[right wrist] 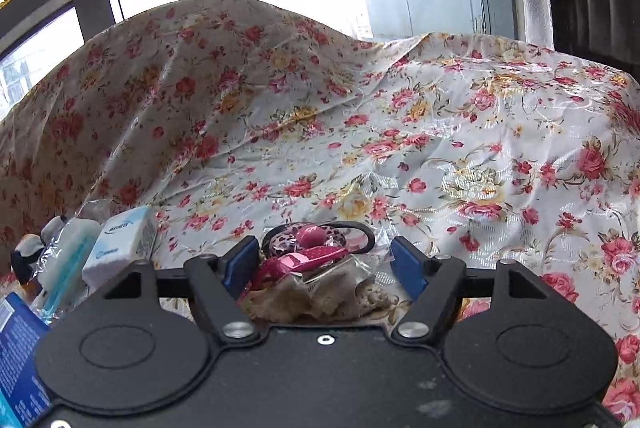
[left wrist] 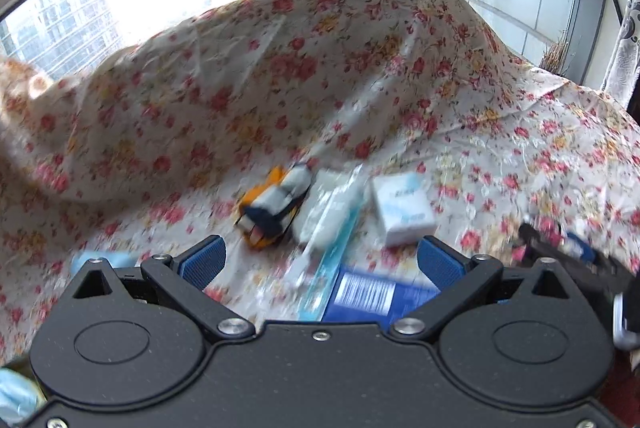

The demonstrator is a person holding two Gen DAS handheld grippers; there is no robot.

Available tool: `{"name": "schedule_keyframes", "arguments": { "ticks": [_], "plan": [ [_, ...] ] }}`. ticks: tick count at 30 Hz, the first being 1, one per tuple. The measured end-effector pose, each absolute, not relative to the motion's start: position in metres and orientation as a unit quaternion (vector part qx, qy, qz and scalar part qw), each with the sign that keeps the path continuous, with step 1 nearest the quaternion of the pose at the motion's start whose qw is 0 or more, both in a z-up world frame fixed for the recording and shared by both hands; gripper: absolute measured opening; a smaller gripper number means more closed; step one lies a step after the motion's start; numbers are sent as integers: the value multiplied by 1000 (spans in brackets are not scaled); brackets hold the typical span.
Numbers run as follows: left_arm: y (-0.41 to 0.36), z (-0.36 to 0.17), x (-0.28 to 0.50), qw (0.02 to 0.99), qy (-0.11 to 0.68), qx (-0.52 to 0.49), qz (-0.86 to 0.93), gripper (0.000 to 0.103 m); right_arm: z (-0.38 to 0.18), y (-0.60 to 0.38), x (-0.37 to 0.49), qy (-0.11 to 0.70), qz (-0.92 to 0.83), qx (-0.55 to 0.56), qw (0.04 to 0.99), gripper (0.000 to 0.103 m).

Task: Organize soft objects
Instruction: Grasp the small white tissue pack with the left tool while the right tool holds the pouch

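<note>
The left gripper [left wrist: 320, 260] points downward at a slant, its blue-padded jaws spread wide with nothing pressed between them. The right gripper [right wrist: 322, 264] also tilts downward, jaws parted, pads [right wrist: 408, 268] gripping nothing.

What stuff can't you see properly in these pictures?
- Blue box: left wrist view, blurred print, lower part hidden behind the left tool.
- Orange and navy thing: left wrist view, too blurred to name.
- Beige cloth: right wrist view, near edge hidden by the right tool.
- Shape under the flowery cloth: both views, covered completely.
</note>
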State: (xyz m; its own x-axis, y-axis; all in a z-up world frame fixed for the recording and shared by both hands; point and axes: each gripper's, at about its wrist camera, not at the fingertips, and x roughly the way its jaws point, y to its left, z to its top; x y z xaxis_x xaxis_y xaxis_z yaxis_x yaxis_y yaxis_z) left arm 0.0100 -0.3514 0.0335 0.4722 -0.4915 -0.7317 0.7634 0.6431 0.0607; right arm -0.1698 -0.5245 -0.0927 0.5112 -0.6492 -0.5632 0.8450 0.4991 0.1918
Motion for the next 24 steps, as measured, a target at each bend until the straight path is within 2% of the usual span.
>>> {"name": "schedule_keyframes", "arguments": {
  "ticks": [13, 24],
  "plan": [
    [-461, 1, 24, 811, 376, 252, -371, 100, -99, -525, -187, 163, -432, 261, 848, 64],
    [-501, -38, 32, 783, 415, 288, -362, 100, -100, -523, -190, 154, -432, 265, 848, 64]
  ]
}}
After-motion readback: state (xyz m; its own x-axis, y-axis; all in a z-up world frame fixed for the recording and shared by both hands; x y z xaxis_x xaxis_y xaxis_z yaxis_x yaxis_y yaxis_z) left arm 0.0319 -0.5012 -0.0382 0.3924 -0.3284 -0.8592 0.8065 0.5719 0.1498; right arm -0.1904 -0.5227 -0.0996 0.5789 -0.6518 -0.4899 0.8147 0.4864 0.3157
